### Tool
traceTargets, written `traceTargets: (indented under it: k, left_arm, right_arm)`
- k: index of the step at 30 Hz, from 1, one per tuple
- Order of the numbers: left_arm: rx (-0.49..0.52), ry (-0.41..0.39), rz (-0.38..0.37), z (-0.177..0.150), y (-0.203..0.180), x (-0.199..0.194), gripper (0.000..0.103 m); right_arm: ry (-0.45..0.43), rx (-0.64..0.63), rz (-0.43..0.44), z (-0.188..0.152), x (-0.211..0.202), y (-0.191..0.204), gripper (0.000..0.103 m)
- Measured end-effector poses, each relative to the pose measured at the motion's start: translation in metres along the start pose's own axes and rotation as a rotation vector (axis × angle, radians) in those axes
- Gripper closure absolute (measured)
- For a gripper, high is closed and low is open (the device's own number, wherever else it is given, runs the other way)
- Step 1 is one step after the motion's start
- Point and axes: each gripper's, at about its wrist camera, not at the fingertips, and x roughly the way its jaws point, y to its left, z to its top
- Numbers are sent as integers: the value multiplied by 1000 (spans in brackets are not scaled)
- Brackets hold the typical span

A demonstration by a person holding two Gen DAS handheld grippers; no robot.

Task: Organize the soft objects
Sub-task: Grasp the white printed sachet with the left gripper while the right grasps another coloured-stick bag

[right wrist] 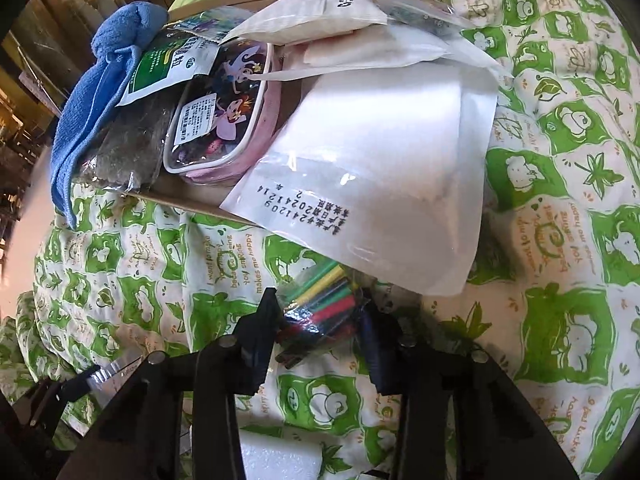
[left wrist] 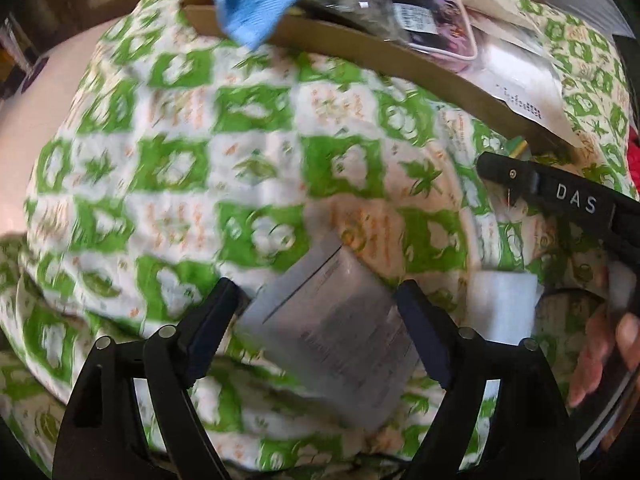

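Low in the left wrist view we've got our left tongs (left wrist: 316,312) spread wide, and a blurred silvery packet (left wrist: 332,336) sits between the two tips; we cannot tell if either tip is touching it. Just right of it a white foam block (left wrist: 502,304) lies on the green-and-white quilt (left wrist: 200,152). At the right edge, a hand (left wrist: 604,356) grips the other tool, its black arm marked DAS reaching toward the upper right.

Over to the right wrist view: our right tongs (right wrist: 318,320) are drawn in narrow around a clear bag of coloured sticks (right wrist: 324,304), which lies on the quilt in the lower centre of the frame, tips pressing both sides. The same white foam block (right wrist: 280,456) shows at the bottom edge, below the tongs.

Just beyond the bag, a big frosted white pouch (right wrist: 384,184) with printed black text hangs over the near edge of a cardboard tray (right wrist: 192,204). In the tray, left of the pouch, sits a pink cartoon pencil case (right wrist: 220,120), then a green-labelled packet (right wrist: 168,64) of dark stuff. At the far left a blue towel (right wrist: 88,92) drapes over the tray's side onto the quilt. Toward the top of the frame, more white pouches (right wrist: 320,12) are piled at the back of the tray.
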Motion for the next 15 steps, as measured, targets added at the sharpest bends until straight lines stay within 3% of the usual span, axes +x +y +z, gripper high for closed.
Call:
traceTargets:
  k: [7,11,15]
  left_arm:
    - [58,26,2,26,-11,5,19]
    - [-17,57,2,13,22,-18,19]
    - [-66,70,-11,-3,29,-23,19]
  right_arm:
    - [-5,50,49,-5,-5,-18,64]
    - [-9,48,49,-6,-7,-18,64]
    - [-6,58,54,-6,-5,-17,64]
